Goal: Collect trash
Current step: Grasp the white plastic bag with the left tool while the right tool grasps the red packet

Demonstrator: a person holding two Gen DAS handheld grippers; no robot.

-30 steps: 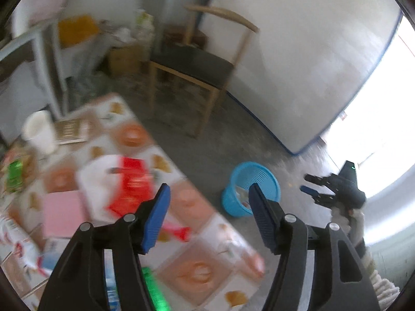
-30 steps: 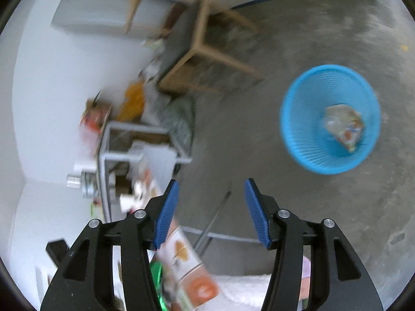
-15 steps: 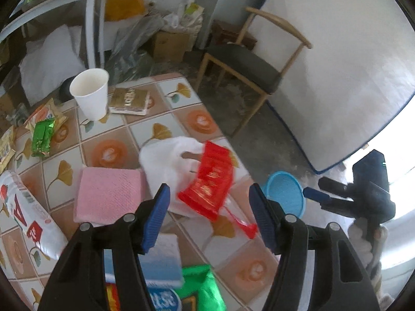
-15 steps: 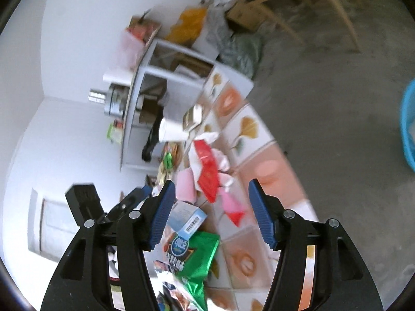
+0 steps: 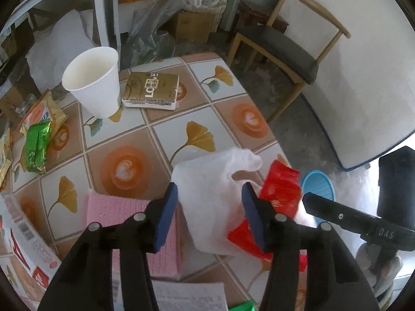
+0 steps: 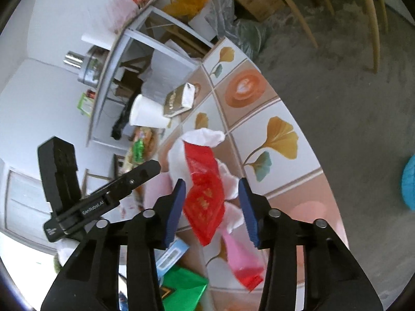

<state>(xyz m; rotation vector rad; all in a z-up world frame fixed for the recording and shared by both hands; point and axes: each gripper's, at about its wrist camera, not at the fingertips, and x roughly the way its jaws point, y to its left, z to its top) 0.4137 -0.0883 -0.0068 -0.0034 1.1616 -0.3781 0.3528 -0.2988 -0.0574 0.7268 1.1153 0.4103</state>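
Left wrist view: the left gripper points steeply down at a table covered in a tile-and-leaf pattern. Its blue pads stand partly apart and are closing, with a crumpled white tissue between them at lower centre; the pads do not press on it. A red wrapper lies against the tissue's right side, near the table's right edge. Lower left of the pads sits a pink cloth. In the upper left stands an upright white paper cup, with a gold box lying just beside it to the right. A green snack packet lies at the left edge. A wooden chair stands on the floor at upper right, and a blue basket shows on the floor past the table edge at right. The right gripper reaches in from the lower right, black and angled toward the wrapper.

Right wrist view: the right gripper tilts down over the same table, the scene rolled sideways. Its pads are partly apart and closing, the red wrapper lying between them on the white tissue, not pinched. The left gripper comes in from the left of the frame. A green bag lies at bottom centre. The paper cup and gold box sit at upper centre, the blue basket at the far right edge.
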